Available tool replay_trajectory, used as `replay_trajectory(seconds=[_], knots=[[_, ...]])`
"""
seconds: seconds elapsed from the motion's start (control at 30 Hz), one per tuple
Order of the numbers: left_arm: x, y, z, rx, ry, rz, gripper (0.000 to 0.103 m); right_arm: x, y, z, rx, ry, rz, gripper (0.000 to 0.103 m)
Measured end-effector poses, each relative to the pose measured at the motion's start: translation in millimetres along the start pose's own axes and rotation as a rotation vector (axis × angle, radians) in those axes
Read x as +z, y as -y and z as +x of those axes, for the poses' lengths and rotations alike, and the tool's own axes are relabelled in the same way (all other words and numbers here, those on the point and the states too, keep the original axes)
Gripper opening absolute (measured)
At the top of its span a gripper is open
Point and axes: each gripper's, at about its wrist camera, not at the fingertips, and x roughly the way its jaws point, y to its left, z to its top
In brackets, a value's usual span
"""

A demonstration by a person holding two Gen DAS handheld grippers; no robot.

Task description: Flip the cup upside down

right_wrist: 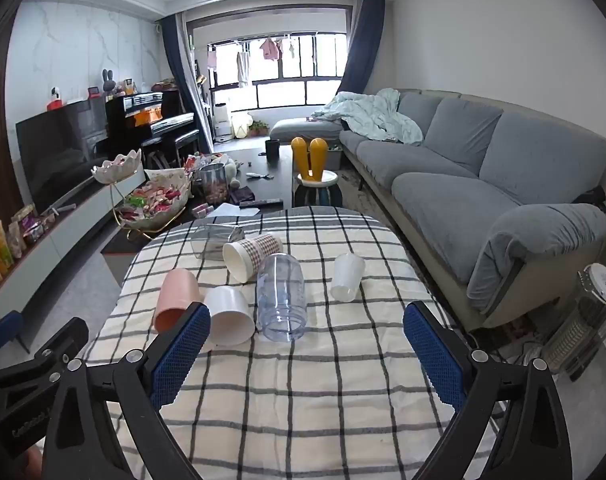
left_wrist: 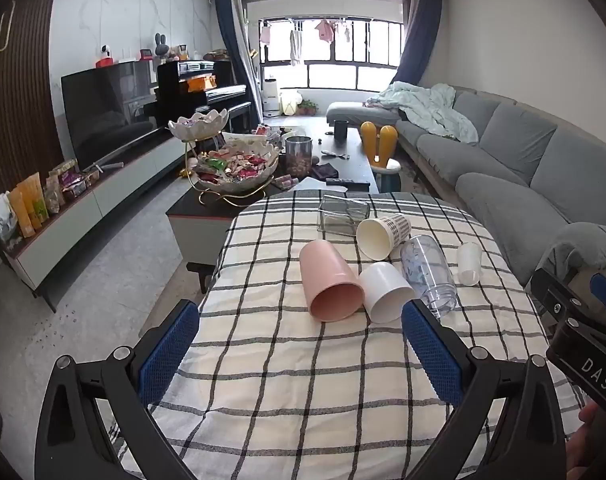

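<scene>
Six cups lie on their sides on checkered tabletop (left_wrist: 303,380). Pink cup (left_wrist: 330,286) and white cup (left_wrist: 385,292) nearest, touching, mouths facing cameras. Left hand-held gripper (left_wrist: 301,354) and right hand-held gripper (right_wrist: 307,354) both wide open, holding nothing, short of cups. Probably best: straddle pink cup mid-body, pinch gently, lift clear of neighbour, rotate mouth down.
</scene>
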Motion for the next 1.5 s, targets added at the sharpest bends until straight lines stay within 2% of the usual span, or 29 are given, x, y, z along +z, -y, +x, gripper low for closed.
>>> replay_trajectory(seconds=[1.5], knots=[[0.0,3.5,0.9,0.003,-0.005,0.001,0.103,-1.7,1.4,2.4,0.002,-0.013,0.005,0.097]])
